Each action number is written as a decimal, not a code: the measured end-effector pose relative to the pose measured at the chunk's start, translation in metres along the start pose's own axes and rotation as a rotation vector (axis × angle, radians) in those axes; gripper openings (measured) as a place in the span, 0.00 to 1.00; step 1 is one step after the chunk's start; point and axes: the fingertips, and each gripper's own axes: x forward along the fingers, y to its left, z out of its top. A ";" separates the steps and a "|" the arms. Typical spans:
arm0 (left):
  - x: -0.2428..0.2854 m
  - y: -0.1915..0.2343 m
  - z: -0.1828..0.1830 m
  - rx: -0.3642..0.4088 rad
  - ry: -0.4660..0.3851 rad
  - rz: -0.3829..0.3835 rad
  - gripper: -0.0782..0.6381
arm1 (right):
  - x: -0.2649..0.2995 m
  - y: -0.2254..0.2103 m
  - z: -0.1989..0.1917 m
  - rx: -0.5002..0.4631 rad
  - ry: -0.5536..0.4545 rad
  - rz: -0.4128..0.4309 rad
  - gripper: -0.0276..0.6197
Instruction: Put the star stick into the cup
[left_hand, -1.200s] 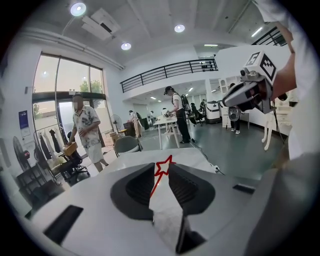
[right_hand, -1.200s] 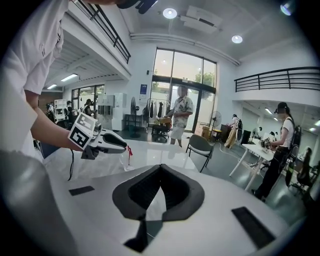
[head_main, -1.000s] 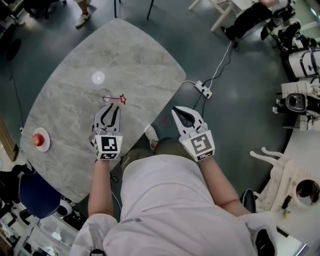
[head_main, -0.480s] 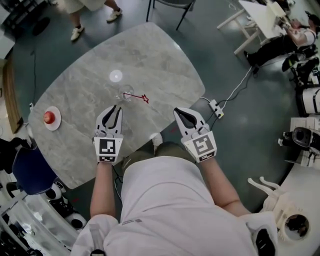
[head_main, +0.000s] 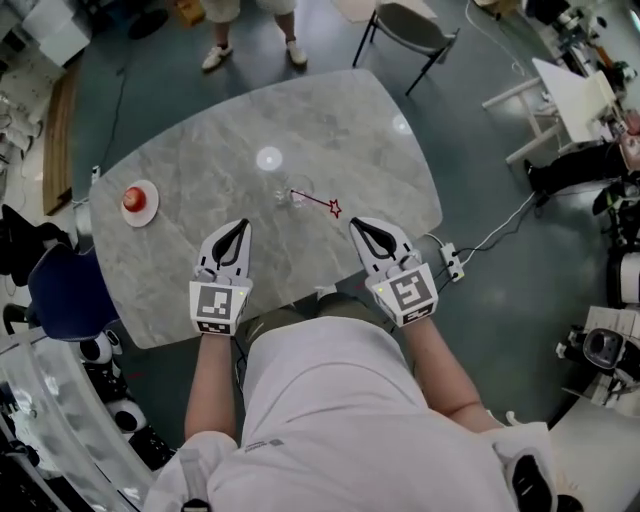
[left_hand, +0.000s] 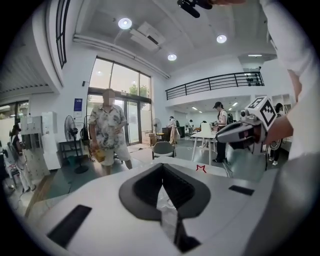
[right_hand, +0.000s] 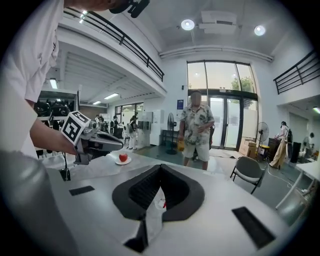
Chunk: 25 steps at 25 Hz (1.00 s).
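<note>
Star stick still leaning in cup, left tongs and right tongs stay clenched, empty

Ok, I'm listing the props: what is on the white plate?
A red round thing, apple-like, sits on the white plate near the table's left edge. The plate's middle under it is covered, so anything beneath cannot be seen.

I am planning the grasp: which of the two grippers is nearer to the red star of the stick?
The right gripper: its tips lie just beside the star, whereas the left gripper stands farther off, on the side of the clear cup.
</note>
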 end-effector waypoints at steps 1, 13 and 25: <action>-0.005 0.003 0.002 -0.006 -0.004 0.010 0.11 | 0.005 0.002 0.004 -0.002 -0.010 0.016 0.06; -0.051 0.024 0.015 -0.077 -0.037 0.095 0.11 | 0.043 0.036 0.035 -0.013 -0.072 0.184 0.06; -0.073 0.035 0.027 -0.167 -0.095 0.181 0.11 | 0.056 0.058 0.051 -0.018 -0.107 0.305 0.06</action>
